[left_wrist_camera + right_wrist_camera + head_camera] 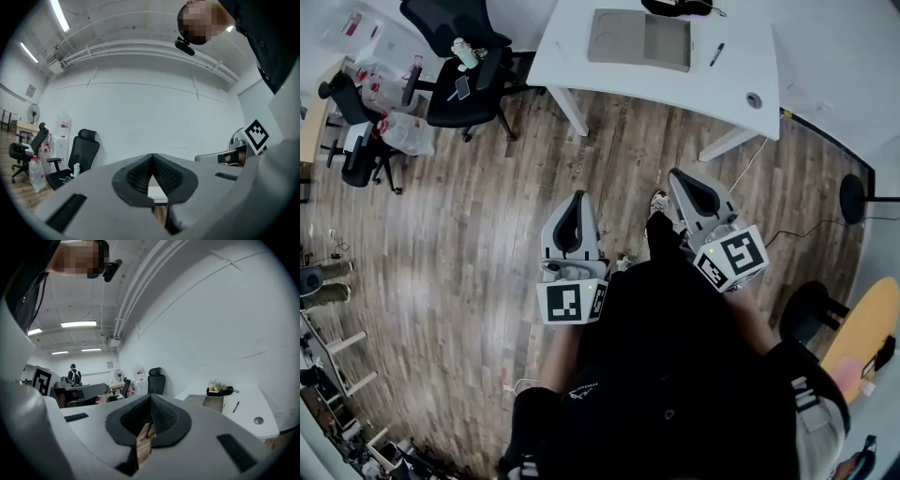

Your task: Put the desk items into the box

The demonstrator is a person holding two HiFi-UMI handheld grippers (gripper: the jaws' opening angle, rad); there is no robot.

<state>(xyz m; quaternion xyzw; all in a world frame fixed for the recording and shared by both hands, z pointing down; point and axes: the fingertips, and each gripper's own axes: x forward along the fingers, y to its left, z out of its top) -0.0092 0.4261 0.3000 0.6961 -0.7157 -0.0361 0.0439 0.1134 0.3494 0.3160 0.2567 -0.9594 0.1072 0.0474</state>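
Left gripper (152,158): fingers (133,176) pressed tip to tip, nothing held.
Right gripper (150,397): fingers (165,416) likewise closed, empty.
Box (639,38): on the white table (572,52), well beyond both fingertips; pen (716,53) just right of it.
Right gripper view only: box and pen, right of the fingers.
Room: wooden floor (487,234) lies between fingertips and table edge.

left gripper (577,199): jaws together, empty; right gripper (677,176): jaws together, empty; both side by side, pointing forward
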